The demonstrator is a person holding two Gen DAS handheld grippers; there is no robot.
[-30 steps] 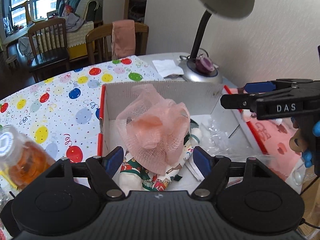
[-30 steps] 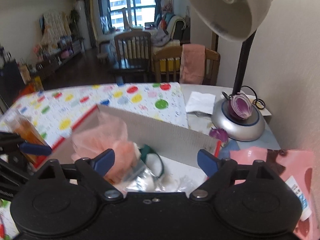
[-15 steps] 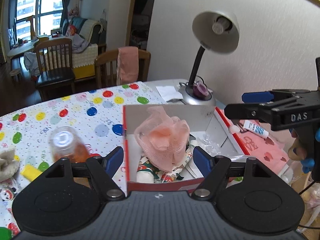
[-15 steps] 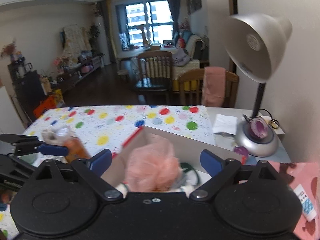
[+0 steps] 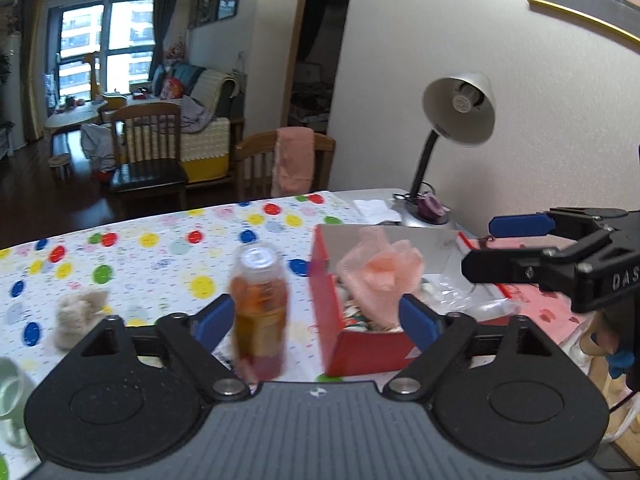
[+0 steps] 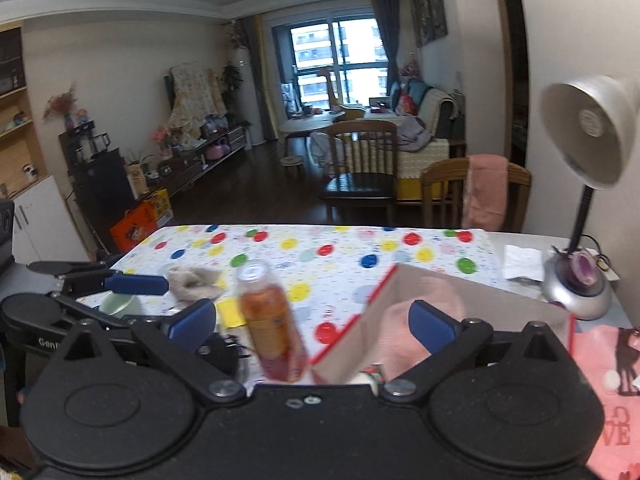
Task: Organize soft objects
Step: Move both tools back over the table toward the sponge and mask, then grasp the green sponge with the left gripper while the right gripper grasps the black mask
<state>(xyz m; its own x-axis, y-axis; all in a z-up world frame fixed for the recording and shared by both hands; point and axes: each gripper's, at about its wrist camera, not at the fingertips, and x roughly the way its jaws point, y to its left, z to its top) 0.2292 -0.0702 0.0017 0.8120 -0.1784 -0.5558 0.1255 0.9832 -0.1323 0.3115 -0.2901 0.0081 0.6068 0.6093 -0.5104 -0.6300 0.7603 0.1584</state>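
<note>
A red cardboard box (image 5: 362,346) stands on the table's right side and holds a pink mesh puff (image 5: 380,276), patterned cloth and clear plastic; the box also shows in the right wrist view (image 6: 344,344). A beige soft toy (image 5: 78,316) lies on the balloon tablecloth at the left, also in the right wrist view (image 6: 194,282). My left gripper (image 5: 316,320) is open and empty, raised in front of the box and bottle. My right gripper (image 6: 312,322) is open and empty, to the right of the box (image 5: 516,244).
An orange-filled bottle (image 5: 260,312) stands left of the box. A desk lamp (image 5: 456,120) stands at the back right by the wall. A pink bag (image 6: 612,392) lies right of the box. A green cup (image 6: 120,306) sits near the toy. Chairs stand behind the table.
Both grippers have pulled back and up from the box, staying open. The puff stays in the box. The bottle and the beige toy have come into view.
</note>
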